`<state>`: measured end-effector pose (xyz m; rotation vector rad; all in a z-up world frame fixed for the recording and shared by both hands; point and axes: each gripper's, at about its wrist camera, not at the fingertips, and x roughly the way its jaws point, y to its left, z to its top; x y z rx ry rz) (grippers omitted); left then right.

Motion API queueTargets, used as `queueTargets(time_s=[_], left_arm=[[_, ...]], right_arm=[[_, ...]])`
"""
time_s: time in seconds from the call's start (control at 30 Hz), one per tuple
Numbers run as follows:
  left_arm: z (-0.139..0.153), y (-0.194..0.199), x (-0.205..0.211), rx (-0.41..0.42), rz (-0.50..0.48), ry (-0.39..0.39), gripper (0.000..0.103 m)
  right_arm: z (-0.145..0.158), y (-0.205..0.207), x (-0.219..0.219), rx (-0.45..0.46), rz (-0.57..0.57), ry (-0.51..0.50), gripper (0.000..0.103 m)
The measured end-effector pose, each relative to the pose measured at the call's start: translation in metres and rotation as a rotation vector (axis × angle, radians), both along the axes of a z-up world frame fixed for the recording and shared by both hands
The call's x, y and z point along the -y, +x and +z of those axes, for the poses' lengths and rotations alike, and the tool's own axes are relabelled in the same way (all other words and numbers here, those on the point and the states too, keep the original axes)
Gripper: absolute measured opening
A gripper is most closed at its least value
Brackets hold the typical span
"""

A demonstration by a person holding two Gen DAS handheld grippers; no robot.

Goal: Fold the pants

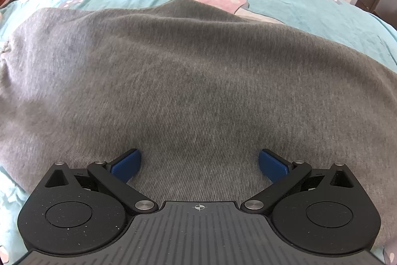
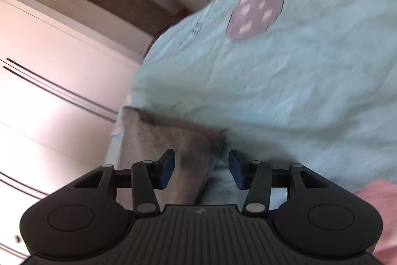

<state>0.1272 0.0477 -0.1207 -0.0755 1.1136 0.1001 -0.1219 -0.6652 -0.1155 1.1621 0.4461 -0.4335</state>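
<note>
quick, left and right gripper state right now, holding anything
left gripper: open wide over the grey pants, holding nothing
right gripper: open, a pants corner lies between the jaws, not pinched

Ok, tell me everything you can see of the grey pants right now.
The grey pants look like soft, fine-ribbed knit, spread wide and mostly flat on the turquoise mushroom-print bedsheet, with a gathered edge at the left. The left gripper hangs over them, jaws wide apart, gripping nothing. In the blurred right wrist view one corner lies by the bed's edge, the right gripper open above it.
</note>
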Motion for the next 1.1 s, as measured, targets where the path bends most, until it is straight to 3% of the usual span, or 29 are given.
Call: queueTargets(time_s=[0.1, 0.2, 0.23, 0.3, 0.37, 0.5, 0.57, 0.6, 0.63, 0.7, 0.87, 1.0, 1.1], left_arm=[[0.000, 0.000, -0.001, -0.001, 0.003, -0.005, 0.103], [0.000, 0.000, -0.001, -0.001, 0.002, -0.001, 0.103], [0.000, 0.000, -0.001, -0.001, 0.003, -0.001, 0.103], [0.000, 0.000, -0.001, 0.000, 0.002, -0.001, 0.103], [0.000, 0.000, -0.001, -0.001, 0.002, -0.001, 0.103], [0.000, 0.000, -0.001, -0.001, 0.003, -0.001, 0.103], [0.000, 0.000, -0.001, -0.001, 0.003, -0.002, 0.103], [0.001, 0.000, -0.001, -0.001, 0.005, -0.004, 0.103], [0.001, 0.000, -0.001, 0.000, 0.007, -0.009, 0.103], [0.004, -0.001, -0.005, 0.006, 0.020, -0.032, 0.103], [0.018, -0.014, -0.030, 0.084, 0.117, -0.174, 0.103], [0.042, -0.039, -0.045, 0.200, 0.180, -0.199, 0.103], [0.062, -0.060, -0.053, 0.280, 0.186, -0.210, 0.103]], right_arm=[[-0.007, 0.003, 0.002, 0.057, 0.017, 0.073, 0.047], [-0.005, 0.010, 0.003, 0.057, 0.027, 0.099, 0.046], [-0.001, 0.013, 0.001, 0.060, 0.038, 0.086, 0.033], [0.000, 0.018, -0.002, 0.076, 0.058, 0.046, 0.018], [-0.002, 0.016, -0.004, 0.121, 0.049, 0.059, 0.017], [-0.017, 0.022, -0.003, 0.101, 0.028, 0.107, 0.030], [-0.022, 0.026, -0.005, 0.108, 0.046, 0.124, 0.029], [-0.020, 0.027, -0.006, 0.106, 0.042, 0.114, 0.025], [-0.019, 0.027, -0.006, 0.100, 0.035, 0.115, 0.013], [-0.017, 0.025, -0.008, 0.132, 0.020, 0.133, 0.010], [-0.003, 0.025, -0.014, 0.196, 0.013, 0.112, 0.010], [-0.005, 0.035, -0.012, 0.032, 0.001, 0.065, 0.010], [0.031, 0.044, -0.028, 0.010, 0.037, -0.082, 0.009]])
